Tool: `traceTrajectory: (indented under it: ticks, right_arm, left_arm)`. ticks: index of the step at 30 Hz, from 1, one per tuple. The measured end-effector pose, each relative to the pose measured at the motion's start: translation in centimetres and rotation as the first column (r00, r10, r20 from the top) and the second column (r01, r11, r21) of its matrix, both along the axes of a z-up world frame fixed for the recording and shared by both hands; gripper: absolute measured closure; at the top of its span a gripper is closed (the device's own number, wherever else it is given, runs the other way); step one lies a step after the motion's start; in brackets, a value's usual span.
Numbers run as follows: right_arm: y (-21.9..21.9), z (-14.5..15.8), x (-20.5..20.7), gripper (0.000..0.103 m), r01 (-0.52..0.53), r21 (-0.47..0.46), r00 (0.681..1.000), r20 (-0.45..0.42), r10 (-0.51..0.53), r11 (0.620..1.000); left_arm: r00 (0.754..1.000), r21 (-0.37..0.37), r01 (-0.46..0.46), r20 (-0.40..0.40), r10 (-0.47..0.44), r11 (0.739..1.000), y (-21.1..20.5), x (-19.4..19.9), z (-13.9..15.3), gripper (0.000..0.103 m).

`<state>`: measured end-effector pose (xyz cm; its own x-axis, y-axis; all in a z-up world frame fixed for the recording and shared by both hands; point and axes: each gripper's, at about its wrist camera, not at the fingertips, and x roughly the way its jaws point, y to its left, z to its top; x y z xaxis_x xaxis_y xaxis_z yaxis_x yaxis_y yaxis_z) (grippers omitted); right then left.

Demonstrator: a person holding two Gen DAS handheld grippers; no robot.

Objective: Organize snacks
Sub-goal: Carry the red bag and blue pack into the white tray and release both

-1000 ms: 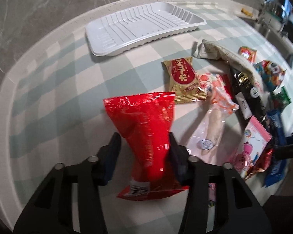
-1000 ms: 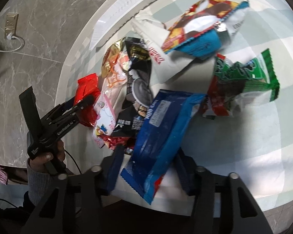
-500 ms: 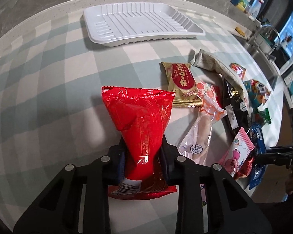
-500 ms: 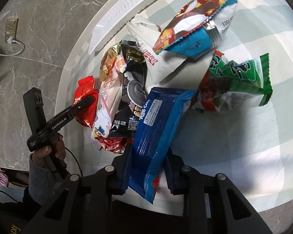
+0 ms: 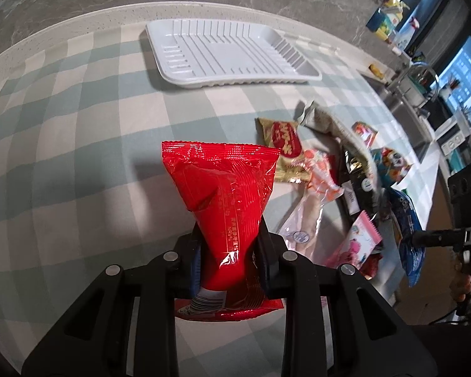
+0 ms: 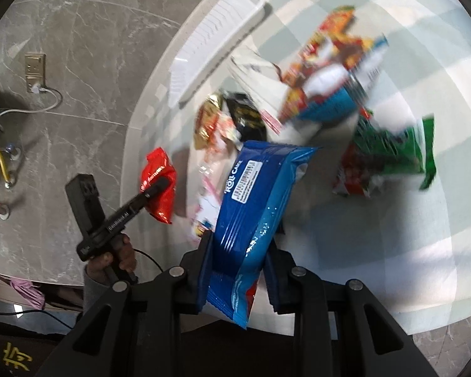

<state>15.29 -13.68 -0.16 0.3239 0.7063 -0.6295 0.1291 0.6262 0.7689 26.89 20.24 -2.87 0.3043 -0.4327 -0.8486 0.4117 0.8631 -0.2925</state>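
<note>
My left gripper (image 5: 230,259) is shut on a red snack packet (image 5: 223,188), pinching its lower part and holding it off the checked tablecloth. My right gripper (image 6: 238,270) is shut on a blue roll cake packet (image 6: 254,201), which is lifted clear of the snack pile. The right wrist view also shows the left gripper (image 6: 160,185) with the red snack packet (image 6: 158,182) in it, held by a hand (image 6: 116,257). An empty white ribbed tray (image 5: 229,53) lies at the far side of the table, beyond both packets.
Loose snacks lie in a row on the right: a gold packet (image 5: 282,150), a clear orange-printed bag (image 5: 311,194), a black packet (image 5: 354,172), a pink packet (image 5: 358,245). A green packet (image 6: 392,154) and an orange-blue bag (image 6: 329,72) lie farther off. The round table's edge (image 5: 47,31) curves at left.
Both grippers closed on their packets, then lifted them: the red packet rose off the cloth, and the blue packet came up out of the pile.
</note>
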Motion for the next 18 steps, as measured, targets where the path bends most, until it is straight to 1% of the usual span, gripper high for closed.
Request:
traceTrajectory:
  ticks: [5,8,13,18]
  right_arm:
    - [-0.3,2.3,1.6,0.071,-0.013,0.024,0.999,0.051,0.012,1.000]
    - [-0.5,4.0,3.0,0.071,-0.027,0.031,0.996,0.087,0.024,0.999]
    - [-0.3,7.1,6.5,0.071,-0.054,0.028,0.987,0.151,0.049,0.998]
    - [0.0,10.2,10.8,0.071,-0.084,-0.006,0.974,0.211,0.083,0.996]
  left_arm:
    - [1.000,-0.053,-0.005,0.010,0.006,0.999,0.5,1.1,2.0,0.078]
    - [0.999,-0.080,0.002,0.036,0.001,0.997,0.6,2.1,4.0,0.078]
    - [0.997,-0.115,0.013,0.075,-0.005,0.993,0.8,4.4,7.4,0.078]
    - [0.995,-0.156,0.011,0.099,0.005,0.988,1.3,7.5,10.7,0.078]
